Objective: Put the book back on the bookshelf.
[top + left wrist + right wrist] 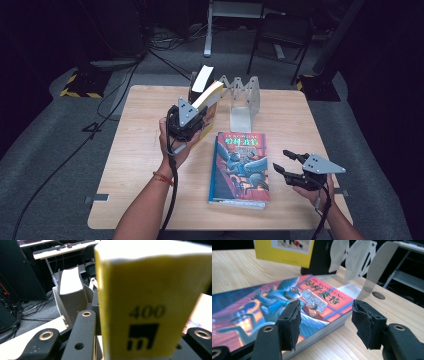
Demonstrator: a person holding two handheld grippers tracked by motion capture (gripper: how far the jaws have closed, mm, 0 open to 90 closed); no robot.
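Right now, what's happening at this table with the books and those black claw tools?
A person is working with a claw tool in each hand. The left gripper is clamped on a yellow book and holds it off the table, near a clear rack that already has one book standing in it. The right gripper is open, beside a colourful book lying flat.

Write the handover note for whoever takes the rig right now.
Left hand-held gripper: shut on the yellow book, held up above the table, near the metal book rack.
Right hand-held gripper: open, holding nothing, beside the illustrated book lying flat.
Done: one book already stands in the rack.
Left: probably rack the yellow book, then the flat one.
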